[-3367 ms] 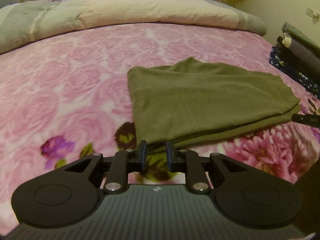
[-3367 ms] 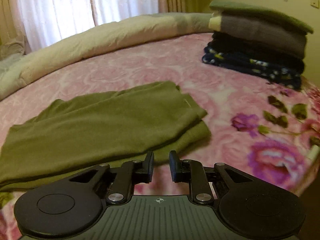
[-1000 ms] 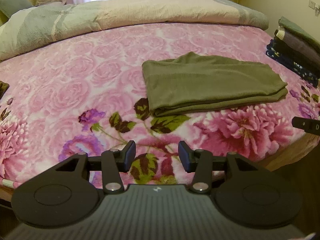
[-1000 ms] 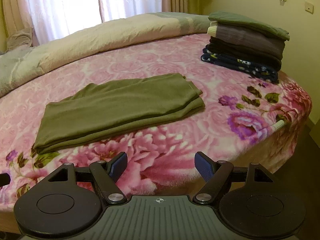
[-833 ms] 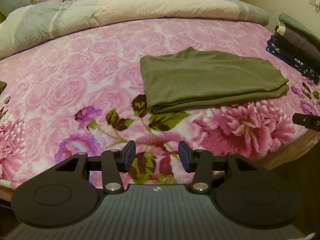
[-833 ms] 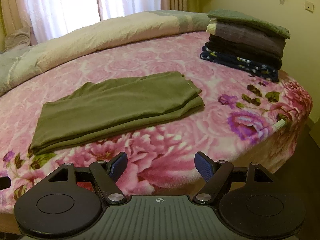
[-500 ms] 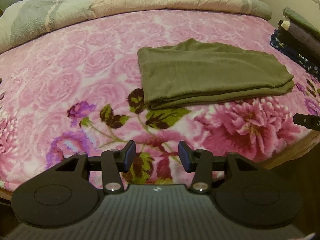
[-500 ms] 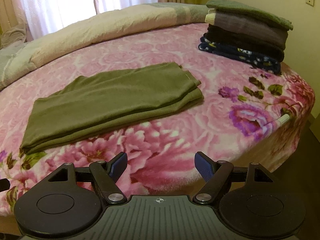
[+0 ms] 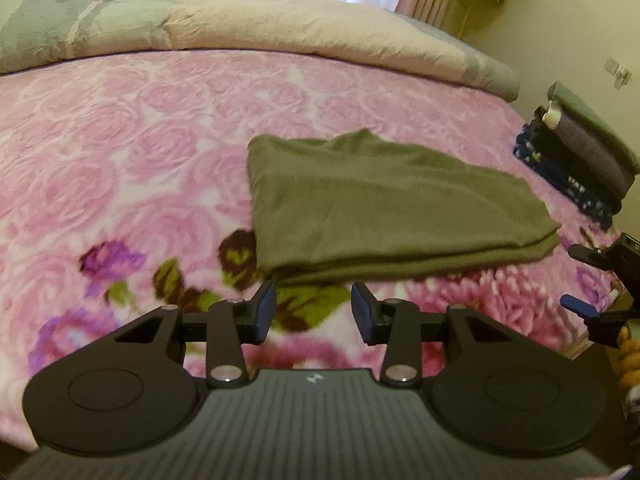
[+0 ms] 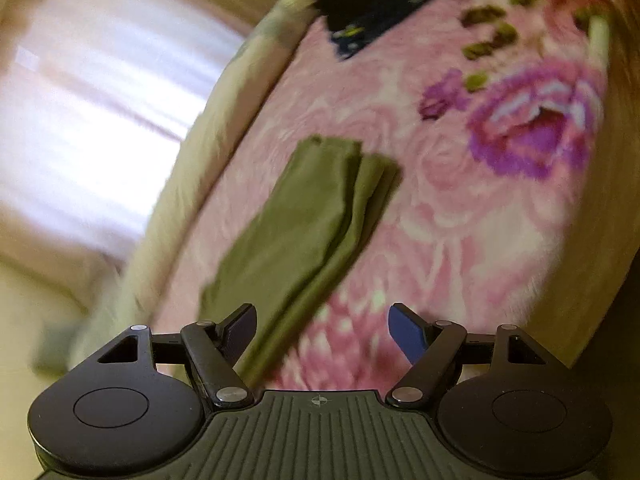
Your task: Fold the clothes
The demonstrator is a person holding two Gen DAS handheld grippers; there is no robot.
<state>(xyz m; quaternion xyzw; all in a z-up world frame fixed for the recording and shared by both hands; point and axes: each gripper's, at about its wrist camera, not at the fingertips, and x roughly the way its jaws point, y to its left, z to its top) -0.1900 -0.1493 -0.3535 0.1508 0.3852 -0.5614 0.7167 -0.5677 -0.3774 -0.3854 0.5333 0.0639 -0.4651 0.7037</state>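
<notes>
Shirt (image 9: 384,204) looks folded in half on the bed (image 9: 140,128), so with both jaws apart, pinch its short-end corners evenly and fold across.

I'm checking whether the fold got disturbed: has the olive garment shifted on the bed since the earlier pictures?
No. The olive garment lies the same against the floral blanket's dark leaf.

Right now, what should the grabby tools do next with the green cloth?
Probably bring the left tool forward to the green cloth's near left corner. Both tools are open and empty, the cloth lies folded long, and the right tool is tilted, its view blurred.
</notes>
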